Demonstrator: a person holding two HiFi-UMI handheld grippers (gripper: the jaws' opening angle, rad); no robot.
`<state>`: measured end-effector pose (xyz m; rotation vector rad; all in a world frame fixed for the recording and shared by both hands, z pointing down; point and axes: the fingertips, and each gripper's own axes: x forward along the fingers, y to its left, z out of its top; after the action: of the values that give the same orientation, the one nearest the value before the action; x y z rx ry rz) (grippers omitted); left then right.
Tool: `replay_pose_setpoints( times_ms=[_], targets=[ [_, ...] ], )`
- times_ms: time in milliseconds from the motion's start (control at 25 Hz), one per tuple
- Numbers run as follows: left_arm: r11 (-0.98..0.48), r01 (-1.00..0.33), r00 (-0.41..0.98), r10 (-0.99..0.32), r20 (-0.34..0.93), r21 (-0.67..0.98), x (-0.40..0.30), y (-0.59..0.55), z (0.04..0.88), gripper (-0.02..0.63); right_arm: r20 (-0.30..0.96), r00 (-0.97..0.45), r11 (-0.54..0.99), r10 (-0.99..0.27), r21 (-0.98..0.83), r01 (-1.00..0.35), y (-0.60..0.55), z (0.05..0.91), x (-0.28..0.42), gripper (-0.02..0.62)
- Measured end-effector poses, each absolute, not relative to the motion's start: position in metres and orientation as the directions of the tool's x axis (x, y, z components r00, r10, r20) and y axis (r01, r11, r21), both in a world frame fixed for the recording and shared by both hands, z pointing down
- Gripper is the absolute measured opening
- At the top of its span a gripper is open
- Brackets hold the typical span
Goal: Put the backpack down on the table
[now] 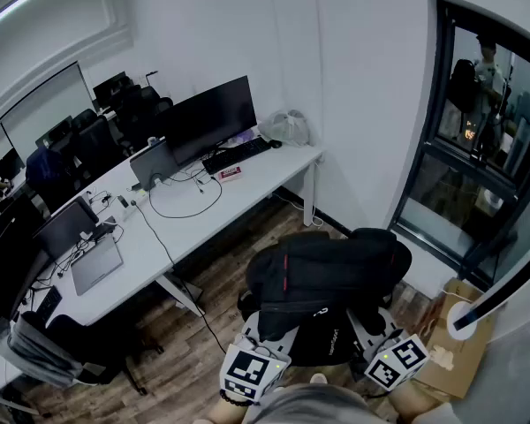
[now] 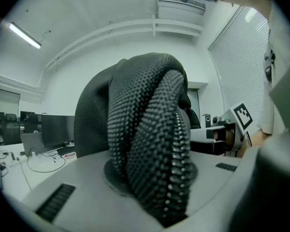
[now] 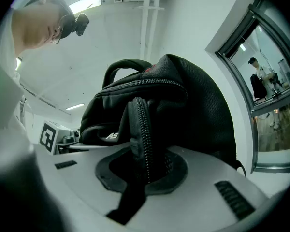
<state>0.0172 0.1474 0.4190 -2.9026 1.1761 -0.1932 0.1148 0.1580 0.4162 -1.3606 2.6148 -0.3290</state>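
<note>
In the head view a black backpack [image 1: 329, 276] with a red stripe hangs in the air over the wooden floor, right in front of me. It is held from below by both grippers. My left gripper [image 1: 267, 332] is shut on a padded mesh shoulder strap [image 2: 152, 144], which bulges up between its jaws. My right gripper [image 1: 373, 327] is shut on a zippered edge [image 3: 141, 129] of the backpack [image 3: 183, 105], with the carry handle [image 3: 125, 66] arching above. The white table [image 1: 203, 215] stands ahead and to the left, apart from the backpack.
The table carries a monitor [image 1: 210, 117], a keyboard [image 1: 237, 155], a laptop [image 1: 95, 263], looping cables [image 1: 185, 200] and a plastic bag [image 1: 285, 128]. A cardboard box [image 1: 455, 343] lies on the floor at the right by a dark glass window [image 1: 477, 140]. Office chairs [image 1: 115, 104] stand beyond the table.
</note>
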Motion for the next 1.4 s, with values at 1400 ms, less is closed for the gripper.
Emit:
replay_pose_setpoints(
  times_ms=[1400],
  targets=[
    [-0.672,-0.739,0.664,-0.74,0.108,-0.057,0.082,0.113,0.416,0.058,-0.084,-0.633,0.627,-0.77,-0.287,-0.724,0.119,0.413,0.18,0.043]
  ],
)
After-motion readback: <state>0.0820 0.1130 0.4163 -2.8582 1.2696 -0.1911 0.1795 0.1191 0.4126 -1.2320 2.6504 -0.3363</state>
